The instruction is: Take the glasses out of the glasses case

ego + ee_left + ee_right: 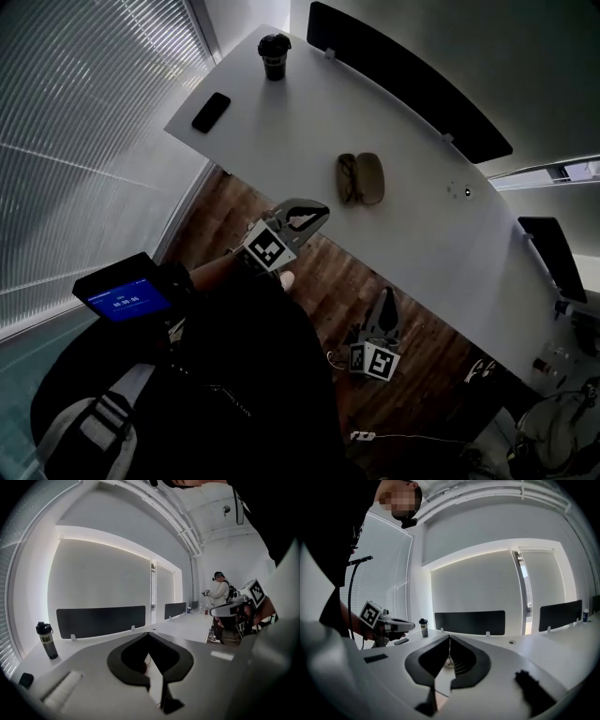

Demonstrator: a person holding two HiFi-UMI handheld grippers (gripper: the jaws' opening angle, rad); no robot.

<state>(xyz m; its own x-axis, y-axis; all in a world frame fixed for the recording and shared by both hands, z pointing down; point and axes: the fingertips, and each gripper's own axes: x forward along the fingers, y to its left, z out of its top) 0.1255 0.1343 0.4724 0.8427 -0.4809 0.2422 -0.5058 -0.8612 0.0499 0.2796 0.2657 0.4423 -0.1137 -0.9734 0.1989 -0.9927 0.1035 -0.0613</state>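
Note:
The glasses case (pixel 361 178) lies open on the white table (pixel 281 131), a dark half on the left and a tan half on the right. Dark glasses (pixel 347 178) seem to rest in the left half. My left gripper (pixel 322 213) hovers at the table's near edge, short of the case, jaws shut and empty; its own view shows the tips (pixel 149 633) meeting. My right gripper (pixel 387 293) hangs lower over the wooden floor, off the table, also shut with nothing held, its tips (pixel 449 637) together. Each gripper shows in the other's view: the right gripper (pixel 234 609), the left gripper (pixel 391 625).
A dark bottle (pixel 274 56) and a black phone (pixel 211 112) sit at the table's far left end. A black divider panel (pixel 403 75) lines the far edge. A device with a blue screen (pixel 122 298) is at my left. Another person (pixel 220 597) stands further down the room.

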